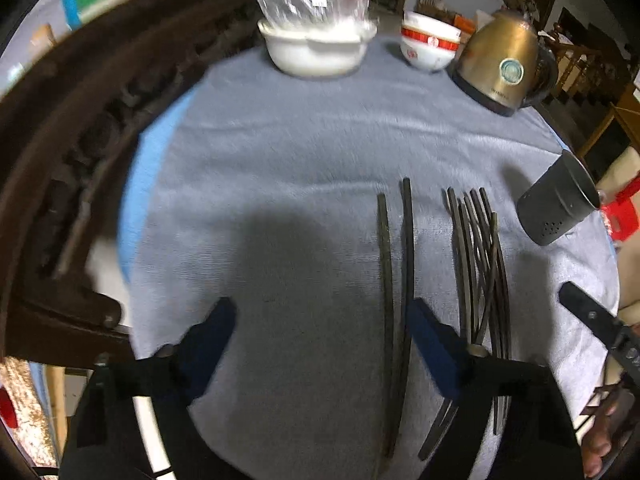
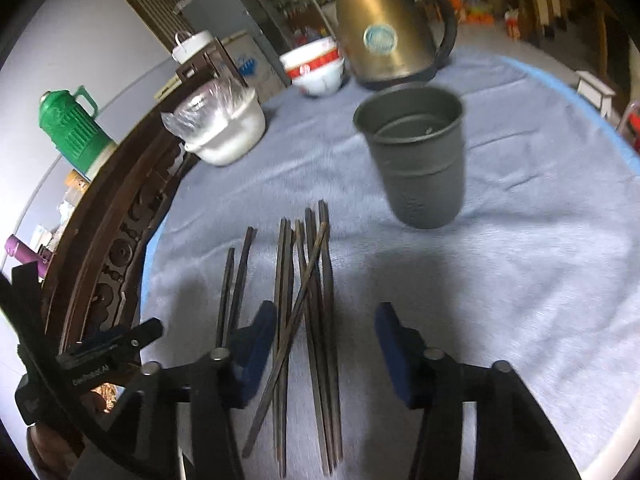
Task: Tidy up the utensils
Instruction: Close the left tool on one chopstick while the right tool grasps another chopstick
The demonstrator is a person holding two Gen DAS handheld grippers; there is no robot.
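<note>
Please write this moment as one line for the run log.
left gripper: open, empty | right gripper: open, above chopstick pile | two chopsticks apart | holder upright

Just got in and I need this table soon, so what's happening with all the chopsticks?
A person is sorting chopsticks with tongs in each hand. The left tongs are open above a separate pair of chopsticks; the right tongs are open over the bigger chopstick pile. Neither holds anything. The grey utensil holder stands upright beyond the pile on the grey cloth, with no chopsticks in it yet.
</note>
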